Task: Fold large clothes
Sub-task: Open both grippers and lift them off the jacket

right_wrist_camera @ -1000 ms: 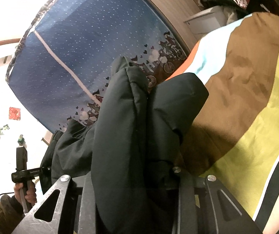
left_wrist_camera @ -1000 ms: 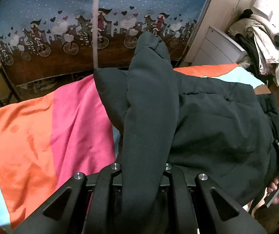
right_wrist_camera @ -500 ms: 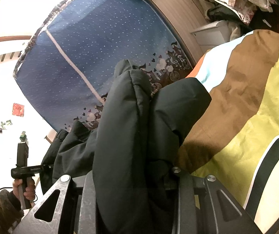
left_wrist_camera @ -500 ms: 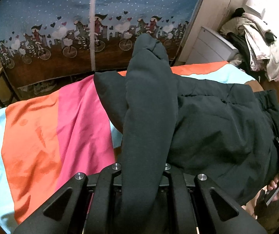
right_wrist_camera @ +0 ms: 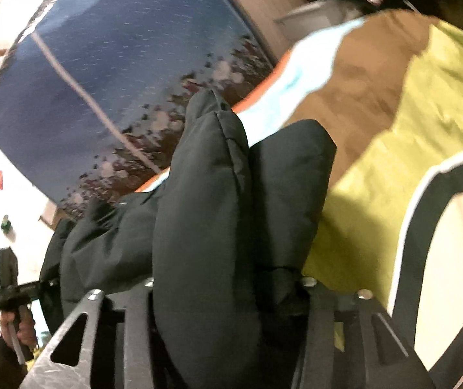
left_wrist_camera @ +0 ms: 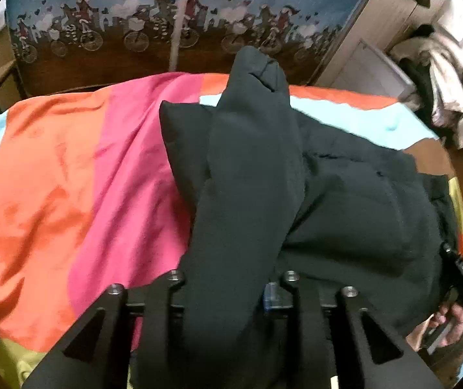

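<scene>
The black padded jacket (left_wrist_camera: 344, 201) lies spread over the striped bedspread (left_wrist_camera: 69, 178), and in the left wrist view the left gripper (left_wrist_camera: 231, 278) is clamped on a thick fold of it, the bunched fabric rising between its jaws toward the bicycle-print curtain (left_wrist_camera: 134, 32); the rest of the garment sags to the right, where the other hand and tool show at the frame edge. In the right wrist view, somewhat blurred, the right gripper (right_wrist_camera: 228, 282) likewise pinches a puffy doubled edge of the jacket, lifted above the green and brown part of the bedspread. Judging by this, a lift-and-fold step is under way; the next move likely calls for carrying both held edges over together and laying them evenly.
</scene>
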Tool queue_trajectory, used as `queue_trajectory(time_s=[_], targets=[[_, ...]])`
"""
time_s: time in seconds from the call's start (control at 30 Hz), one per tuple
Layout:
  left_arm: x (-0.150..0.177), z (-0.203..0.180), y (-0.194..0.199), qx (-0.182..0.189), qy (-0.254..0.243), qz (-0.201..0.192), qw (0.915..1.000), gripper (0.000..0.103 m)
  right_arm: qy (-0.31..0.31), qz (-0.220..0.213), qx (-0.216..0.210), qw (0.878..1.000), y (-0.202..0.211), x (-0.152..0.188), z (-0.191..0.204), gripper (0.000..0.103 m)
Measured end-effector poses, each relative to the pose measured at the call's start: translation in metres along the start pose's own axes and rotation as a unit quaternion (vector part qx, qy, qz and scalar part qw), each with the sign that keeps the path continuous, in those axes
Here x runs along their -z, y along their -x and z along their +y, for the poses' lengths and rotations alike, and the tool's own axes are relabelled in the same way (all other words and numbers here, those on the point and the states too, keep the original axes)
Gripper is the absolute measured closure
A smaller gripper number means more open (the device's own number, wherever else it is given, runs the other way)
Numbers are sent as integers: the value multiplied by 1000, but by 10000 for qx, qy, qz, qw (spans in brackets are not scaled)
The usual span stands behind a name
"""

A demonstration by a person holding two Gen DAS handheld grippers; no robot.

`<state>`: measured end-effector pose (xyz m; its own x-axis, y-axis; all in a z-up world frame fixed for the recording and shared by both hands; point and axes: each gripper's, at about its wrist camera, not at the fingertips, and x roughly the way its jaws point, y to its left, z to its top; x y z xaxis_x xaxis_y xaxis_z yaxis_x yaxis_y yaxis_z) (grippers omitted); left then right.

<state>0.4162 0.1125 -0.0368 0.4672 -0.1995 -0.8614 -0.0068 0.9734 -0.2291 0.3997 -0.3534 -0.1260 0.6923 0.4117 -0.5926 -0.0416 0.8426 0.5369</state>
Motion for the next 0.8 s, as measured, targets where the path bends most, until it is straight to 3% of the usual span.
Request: queue_trajectory(time_s=[0.07,0.13,0.23,0.27,0.53,0.6,0.73,0.8], targets=[[3,-3,0,-303,-102,-28,9995,63,-189,-2,264,9995,-1,4,-6,37],[9,-5,0,-485,-171,-95,9986,56,-430,4,448,9981,1,7,-12,19],[22,-6,3,-782,-33,-270,9966,37,-531,-205,652,9962,12,14,-13,4],[26,-5,6,-838,57,-345,9959,32,-503,-239,719,9959,14,14,-11,2],[47,-1,34,-686,536,-699,9937,32,344,-735,1406,9867,42,37,28,0],[53,-3,44,-614,564,-819,9932,21,502,-818,1456,9847,43,42,37,0],[60,-15,59,-517,492,-1005,9924,17,686,-1087,1517,9800,56,47,52,0],[65,-22,66,-523,407,-1079,9919,10,698,-1191,1502,9790,63,48,56,0]])
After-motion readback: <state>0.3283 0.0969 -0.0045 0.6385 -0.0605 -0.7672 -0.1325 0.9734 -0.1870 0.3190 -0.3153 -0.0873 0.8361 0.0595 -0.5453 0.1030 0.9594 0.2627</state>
